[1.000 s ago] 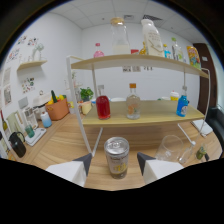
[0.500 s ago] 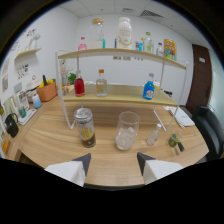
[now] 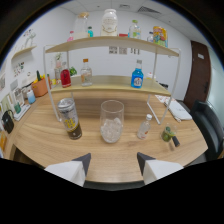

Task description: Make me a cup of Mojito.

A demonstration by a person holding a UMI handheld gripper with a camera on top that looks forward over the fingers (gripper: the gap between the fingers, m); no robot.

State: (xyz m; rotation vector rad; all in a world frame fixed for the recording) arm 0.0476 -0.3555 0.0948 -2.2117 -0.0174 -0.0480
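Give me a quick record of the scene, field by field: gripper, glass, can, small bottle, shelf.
gripper: open, holding nothing
glass: upright on the wooden table, ahead of the fingers, ice in the bottom
can: beside the glass, tilted in this view
small bottle: clear, on the glass's other side
shelf: red bottle, clear bottle, blue bottle

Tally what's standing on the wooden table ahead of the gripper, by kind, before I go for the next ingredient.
Cans: 1, the drink can
Glasses: 1, the clear glass with ice in it
Small bottles: 1, the small clear bottle
Small dark-green items: 1, the item beyond the small bottle; kind unclear
Total: 4
The gripper is open, holding nothing.
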